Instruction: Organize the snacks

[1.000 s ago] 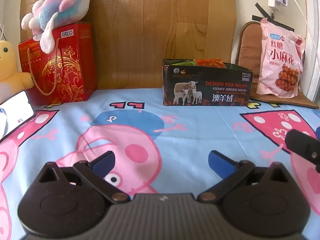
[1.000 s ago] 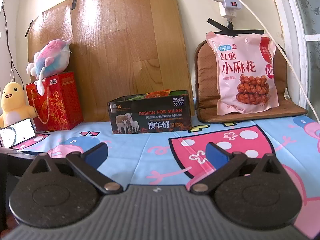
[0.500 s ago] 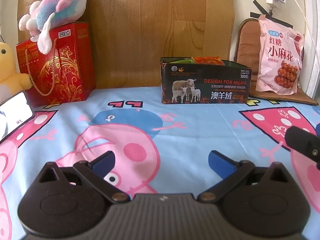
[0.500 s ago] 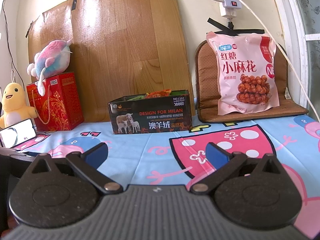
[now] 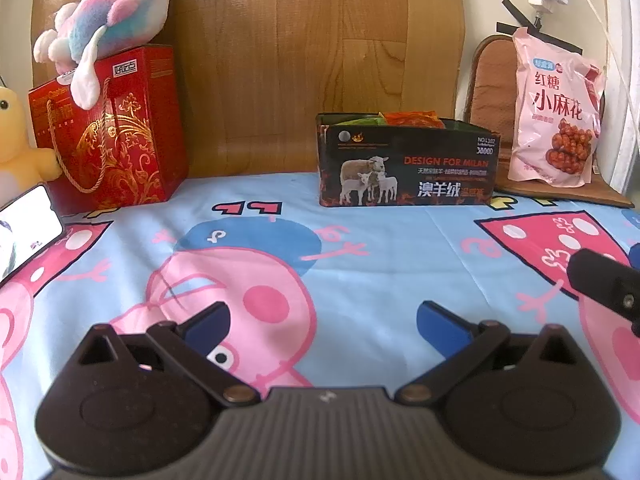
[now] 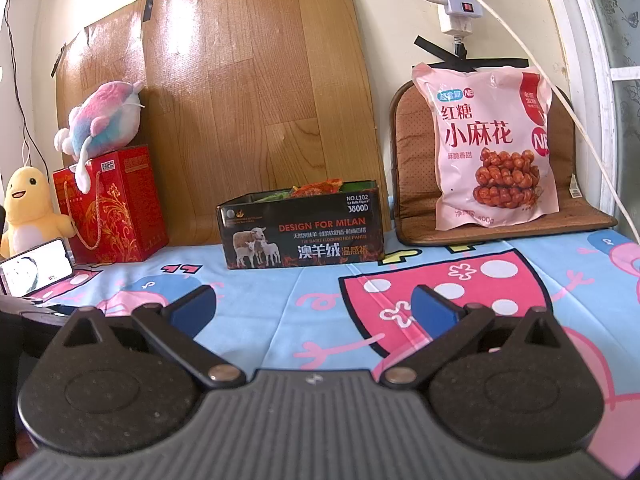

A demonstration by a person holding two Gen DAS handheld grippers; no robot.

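Where sheet meets wall, black box [image 6: 302, 232], pink bag [image 6: 490, 148].

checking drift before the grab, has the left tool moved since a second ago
Yes. The left tool has pulled slightly back and tipped down: the black box sits higher and smaller in its view.

A pastel plush toy [image 6: 100, 116] sits atop a red gift bag [image 6: 112, 208]; a yellow duck plush [image 6: 30, 208] and a lit phone [image 6: 36, 266] stand beside it.

Glossy pink plastic snack bag [image 6: 490, 148], shiny printed black box [image 6: 302, 232], fuzzy plush whale [image 6: 102, 118], glossy red paper gift bag [image 6: 110, 206], smooth cloth cartoon sheet [image 5: 360, 264], wood-grain board [image 6: 256, 92] with sheen.
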